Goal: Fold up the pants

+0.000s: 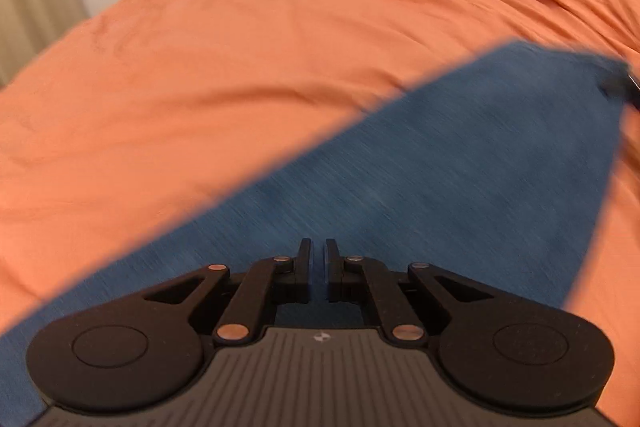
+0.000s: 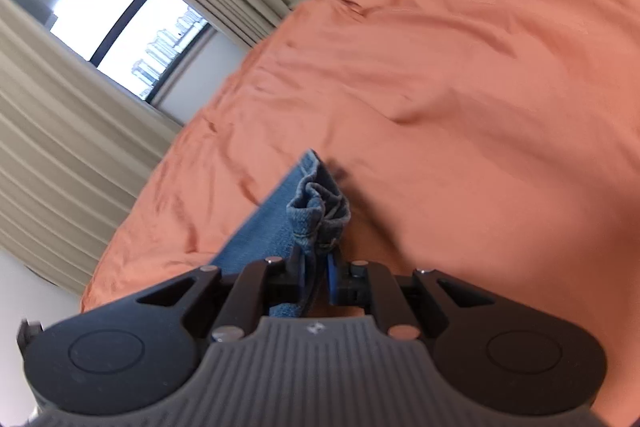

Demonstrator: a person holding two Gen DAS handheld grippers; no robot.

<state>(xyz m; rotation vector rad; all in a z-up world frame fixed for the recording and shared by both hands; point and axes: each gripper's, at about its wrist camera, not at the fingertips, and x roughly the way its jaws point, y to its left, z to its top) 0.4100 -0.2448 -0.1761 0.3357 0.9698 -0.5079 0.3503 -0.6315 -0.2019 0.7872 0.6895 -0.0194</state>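
1. A pair of blue denim pants (image 1: 460, 163) stretches in a taut band over a bed covered with an orange sheet (image 1: 240, 67), seen blurred from the left wrist camera.
2. The left gripper (image 1: 316, 259) sits over the denim with its fingers drawn nearly together, a thin slit between them; whether cloth is pinched in that slit cannot be told.
3. At the far right end of the band, a dark shape (image 1: 618, 83) meets the fabric's corner, too blurred to identify.
4. The right gripper (image 2: 316, 267) is clamped on a bunched hem of the pants (image 2: 316, 211), the stitched edge crumpled just beyond its fingertips.
5. Beige curtains (image 2: 60, 131) flank a bright window (image 2: 132, 27) beyond the bed's edge.
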